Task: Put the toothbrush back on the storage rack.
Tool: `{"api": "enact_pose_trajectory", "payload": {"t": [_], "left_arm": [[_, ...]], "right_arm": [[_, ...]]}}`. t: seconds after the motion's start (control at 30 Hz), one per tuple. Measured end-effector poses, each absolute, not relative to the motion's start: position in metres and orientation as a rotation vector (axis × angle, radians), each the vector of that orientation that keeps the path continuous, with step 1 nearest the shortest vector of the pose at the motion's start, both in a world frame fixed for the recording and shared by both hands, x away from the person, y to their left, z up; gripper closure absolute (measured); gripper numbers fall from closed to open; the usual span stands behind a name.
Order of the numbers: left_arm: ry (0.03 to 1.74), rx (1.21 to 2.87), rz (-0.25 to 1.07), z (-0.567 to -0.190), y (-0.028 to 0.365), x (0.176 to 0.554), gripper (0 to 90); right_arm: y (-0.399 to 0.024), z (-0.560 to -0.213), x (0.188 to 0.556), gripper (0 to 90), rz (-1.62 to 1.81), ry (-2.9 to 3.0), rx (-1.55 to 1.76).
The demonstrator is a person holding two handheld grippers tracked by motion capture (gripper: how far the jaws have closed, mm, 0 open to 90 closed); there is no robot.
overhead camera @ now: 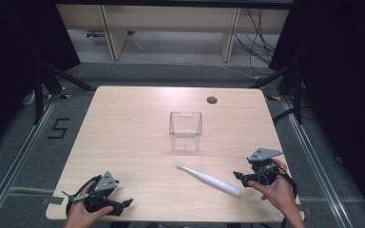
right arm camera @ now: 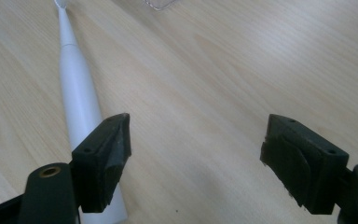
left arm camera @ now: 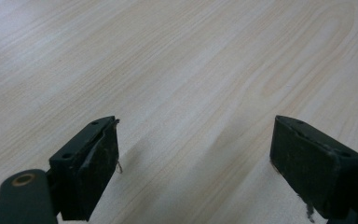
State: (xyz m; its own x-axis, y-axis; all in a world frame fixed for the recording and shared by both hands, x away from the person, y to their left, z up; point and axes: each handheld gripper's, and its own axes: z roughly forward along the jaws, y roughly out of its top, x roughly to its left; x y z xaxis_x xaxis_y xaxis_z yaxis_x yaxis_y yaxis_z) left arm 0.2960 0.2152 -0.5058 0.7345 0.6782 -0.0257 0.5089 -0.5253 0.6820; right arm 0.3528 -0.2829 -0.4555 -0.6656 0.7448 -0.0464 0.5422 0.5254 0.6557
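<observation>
A white electric toothbrush (overhead camera: pixel 209 178) lies flat on the wooden table (overhead camera: pixel 123 123), its brush head pointing toward a clear plastic cup (overhead camera: pixel 186 130) that stands upright mid-table. My right gripper (overhead camera: pixel 240 176) is held just right of the handle end, open and empty. In the right gripper view the toothbrush (right arm camera: pixel 77 93) runs past the outside of the left jaw, and my right gripper (right arm camera: pixel 196 154) has only bare wood in its gap. My left gripper (overhead camera: pixel 126 203) rests near the front left edge, open; in its own view my left gripper (left arm camera: pixel 193 163) spans bare table.
A round cable hole (overhead camera: pixel 212 99) sits at the table's far right. Black stands and cables (overhead camera: pixel 261 42) surround the table on the floor. A corner of the clear cup (right arm camera: pixel 161 4) shows at the top of the right gripper view.
</observation>
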Motion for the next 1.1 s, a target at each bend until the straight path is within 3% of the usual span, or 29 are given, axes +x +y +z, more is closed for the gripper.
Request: {"api": "enact_pose_trajectory", "payload": {"t": [0.53, 1.1], "left_arm": [[0.893, 2.242, 0.318, -0.505, 0.216, 0.296, 15.0], [0.888, 2.244, 0.32, -0.505, 0.216, 0.296, 15.0]], "right_arm": [[-0.25, -0.447, 0.365, 25.2, 0.881, 2.525, 0.946], [-0.214, -0.446, 0.367, 43.7, 0.812, 2.728, 0.783]]}}
